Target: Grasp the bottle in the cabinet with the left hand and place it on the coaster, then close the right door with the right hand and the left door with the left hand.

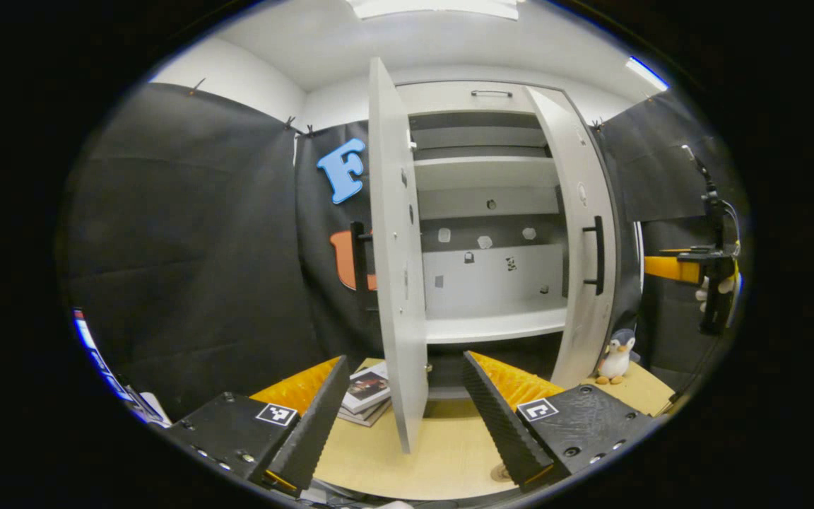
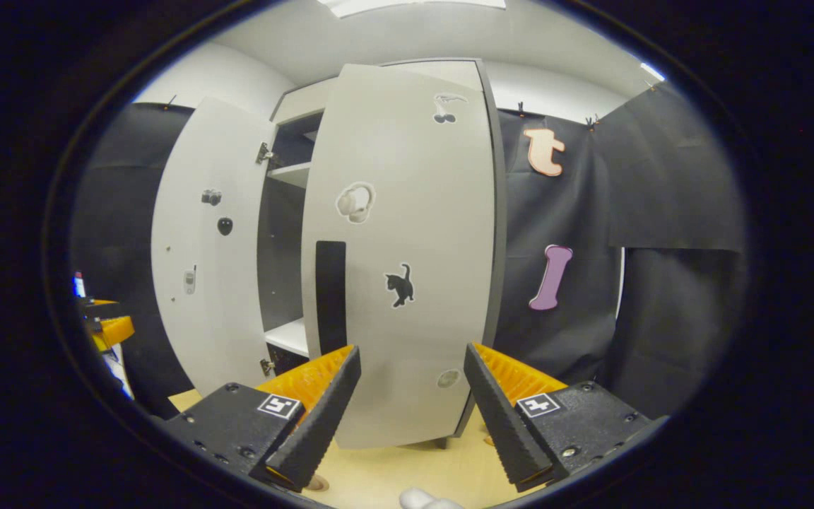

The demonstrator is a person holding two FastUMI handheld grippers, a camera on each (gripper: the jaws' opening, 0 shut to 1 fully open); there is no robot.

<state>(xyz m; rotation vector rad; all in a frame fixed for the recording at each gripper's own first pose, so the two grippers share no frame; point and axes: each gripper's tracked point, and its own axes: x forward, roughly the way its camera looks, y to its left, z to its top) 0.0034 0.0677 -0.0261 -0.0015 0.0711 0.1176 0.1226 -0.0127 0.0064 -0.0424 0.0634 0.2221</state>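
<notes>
The grey cabinet (image 1: 492, 283) stands on the wooden table with both doors swung out. The shelves I can see, such as the lower one (image 1: 495, 326), are bare. The left door (image 1: 396, 247) is edge-on just ahead of my left gripper (image 1: 414, 452), which is open and holds nothing. The right door (image 2: 407, 247), with stickers and a black handle (image 2: 331, 297), hangs ajar close in front of my right gripper (image 2: 410, 452), also open and holding nothing. A small round disc (image 1: 499, 472), perhaps the coaster, lies on the table by the left gripper's right finger.
A stack of books (image 1: 368, 392) lies left of the left door's foot. A penguin toy (image 1: 617, 357) stands by the right door (image 1: 584, 240). The other gripper (image 1: 714, 283), held by a hand, is at the far right. Black cloth walls surround the table (image 1: 442, 452).
</notes>
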